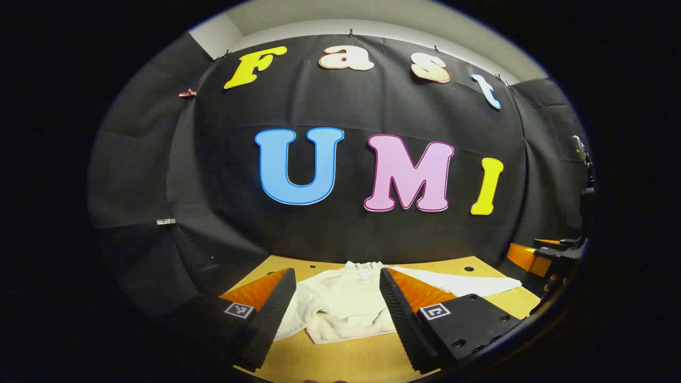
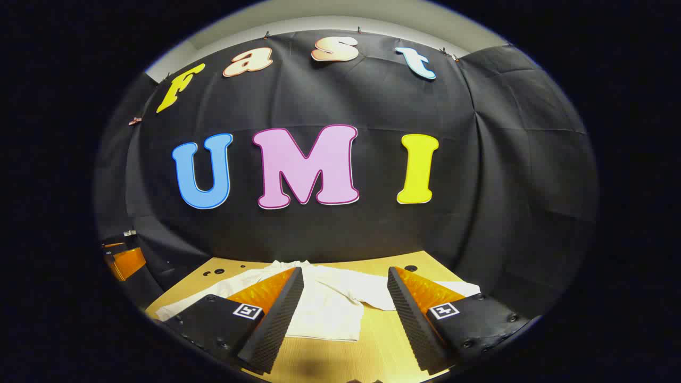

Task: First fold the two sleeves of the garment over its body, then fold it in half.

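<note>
Left tool [image 1: 336,314] gapes above garment [image 1: 340,306]; right tool [image 2: 345,314] likewise.

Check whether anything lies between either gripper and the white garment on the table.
Nothing visible does. Left gripper and right gripper both hang open above the wooden table, with the white garment spread directly ahead between their fingers. No other object lies on it.
</note>
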